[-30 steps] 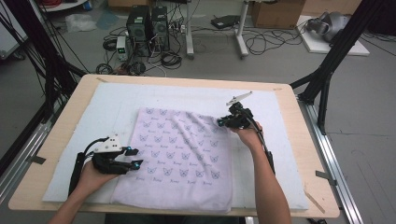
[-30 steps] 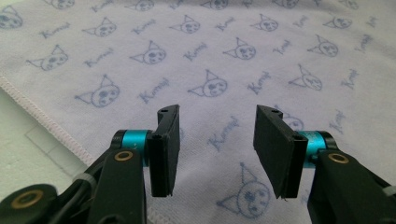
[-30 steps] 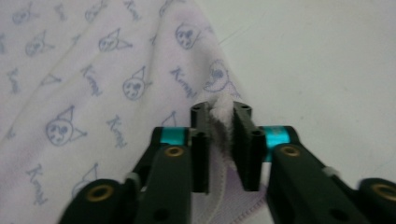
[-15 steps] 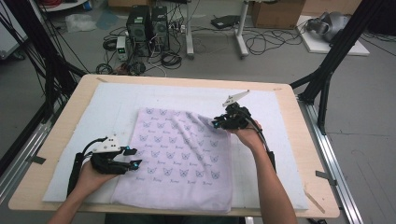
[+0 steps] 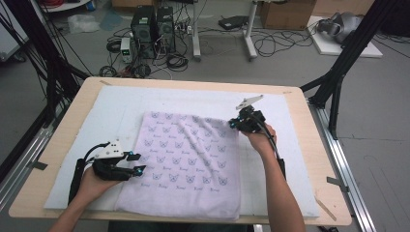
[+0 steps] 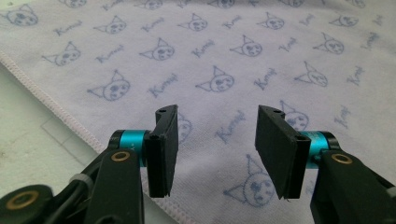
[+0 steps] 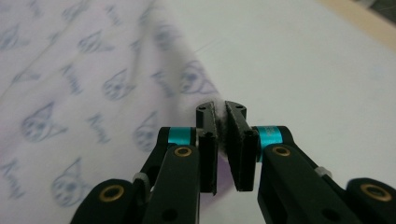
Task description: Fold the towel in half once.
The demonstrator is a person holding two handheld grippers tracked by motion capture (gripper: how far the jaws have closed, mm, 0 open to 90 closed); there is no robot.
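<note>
A lilac towel (image 5: pixel 188 164) is lying mid-surface, reaching the near edge. The right tool (image 7: pixel 220 116) is pinching its far right corner. The left tool (image 6: pixel 212 149) is hovering half-open over its left edge.

Pale lilac towel (image 5: pixel 186 164), printed with rows of small blue cat faces and script words, spread nearly flat on the white mat (image 5: pixel 111 108). Its far right corner is lifted and pinched; the stitched hem runs along the left edge.
</note>
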